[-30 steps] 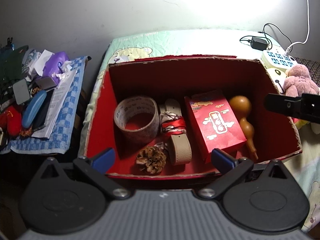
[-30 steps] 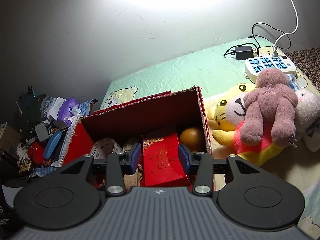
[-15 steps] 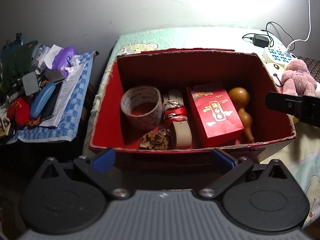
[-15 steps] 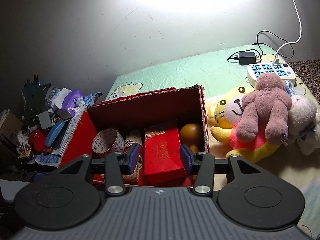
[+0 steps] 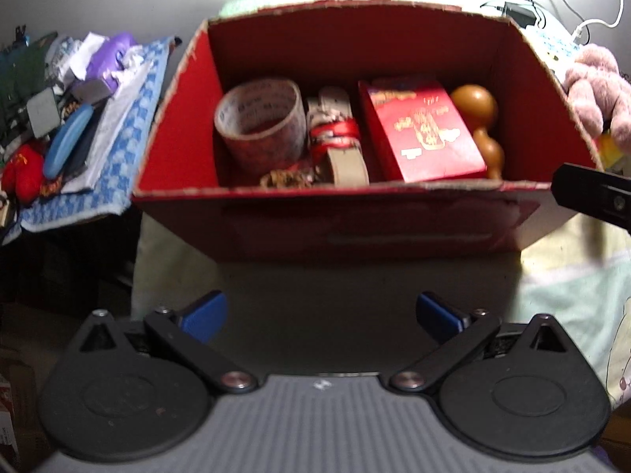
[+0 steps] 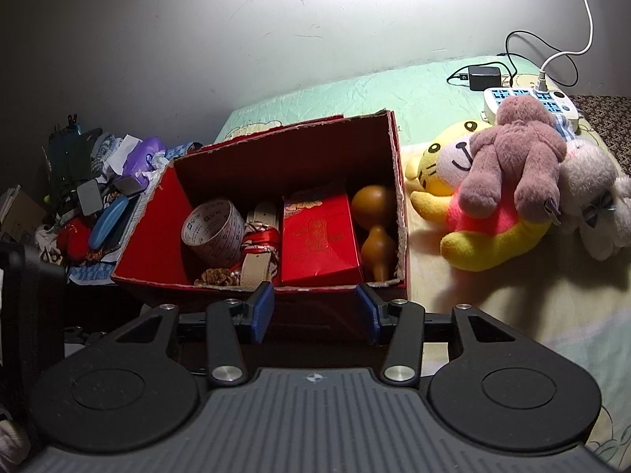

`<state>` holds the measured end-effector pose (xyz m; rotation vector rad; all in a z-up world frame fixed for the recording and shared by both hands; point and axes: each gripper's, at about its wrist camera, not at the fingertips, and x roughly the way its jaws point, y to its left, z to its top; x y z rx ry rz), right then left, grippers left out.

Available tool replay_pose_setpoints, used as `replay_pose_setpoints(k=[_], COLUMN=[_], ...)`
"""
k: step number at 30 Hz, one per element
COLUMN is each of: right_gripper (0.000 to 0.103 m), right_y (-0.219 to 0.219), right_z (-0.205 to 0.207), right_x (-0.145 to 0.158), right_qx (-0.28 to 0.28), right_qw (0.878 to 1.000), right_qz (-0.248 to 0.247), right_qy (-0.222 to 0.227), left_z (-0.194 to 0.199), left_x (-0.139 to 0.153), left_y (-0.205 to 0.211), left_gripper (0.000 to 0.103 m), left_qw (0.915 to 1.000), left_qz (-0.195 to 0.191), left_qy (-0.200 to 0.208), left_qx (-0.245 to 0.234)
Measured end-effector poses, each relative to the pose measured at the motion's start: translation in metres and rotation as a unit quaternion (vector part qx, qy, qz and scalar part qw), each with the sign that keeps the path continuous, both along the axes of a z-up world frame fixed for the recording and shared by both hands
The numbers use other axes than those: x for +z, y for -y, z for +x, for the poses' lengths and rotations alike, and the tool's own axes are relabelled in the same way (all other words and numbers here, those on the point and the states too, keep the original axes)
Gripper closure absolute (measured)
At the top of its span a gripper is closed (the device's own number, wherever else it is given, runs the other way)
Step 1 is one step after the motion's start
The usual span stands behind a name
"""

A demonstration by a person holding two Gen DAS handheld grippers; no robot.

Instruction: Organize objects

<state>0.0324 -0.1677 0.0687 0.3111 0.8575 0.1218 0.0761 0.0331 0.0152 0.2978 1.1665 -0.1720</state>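
Left gripper (image 5: 320,315): blue-padded jaws spread wide, nothing between them, hovering before the near wall of the open red cardboard box (image 5: 355,228). Right gripper (image 6: 314,310): jaws parted, empty, poised just in front of the same box's near rim. Box rests on the pale green quilted bed cover (image 6: 355,90). Contents, left to right: printed roll of packing tape (image 6: 215,230), beige leather belt bound with red ribbon (image 6: 258,254), brown pine cone (image 6: 215,276), red gift carton with gold print (image 6: 317,238), tan bottle gourd (image 6: 374,228). Heap of plush toys (image 6: 508,185) lies beside the box's right wall.
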Motion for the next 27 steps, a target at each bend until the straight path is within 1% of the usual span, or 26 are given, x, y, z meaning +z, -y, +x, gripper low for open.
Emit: replay_pose_setpoints(k=[3,7,11,19,23,27], right_gripper=[0.051,0.05,0.05,0.049,0.049,0.049], right_y=[-0.003,-0.005,-0.011,-0.024,-0.029,-0.03], right_z=[-0.004,-0.005,-0.003,0.0,0.002,0.005], right_x=[-0.008,-0.017,-0.019,-0.011,0.0,0.016], right_qx=[0.003,-0.002,0.002,0.021,0.03,0.03], right_qw=[1.0,0.999,0.999,0.999,0.999,1.0], right_qz=[-0.003,0.004,0.003,-0.001,-0.001,-0.003], right_qy=[-0.014,-0.037,-0.046,-0.035,-0.025,-0.002], left_z=[0.0,-0.001,-0.001,0.004,0.007,0.013], left_x=[-0.008,-0.013,-0.017,-0.009,0.004,0.023], left_y=[-0.002,-0.006,-0.011,-0.027,-0.031,-0.033], left_gripper=[0.001,0.001,0.001,0.001,0.001,0.001], left_qw=[0.9998,0.9996,0.9992,0.9991,0.9994,0.9994], left_qz=[0.008,0.011,0.016,0.012,0.011,0.005], left_qy=[-0.015,-0.024,-0.03,-0.021,-0.003,0.019], left_qx=[0.006,0.013,0.018,0.035,0.033,0.028])
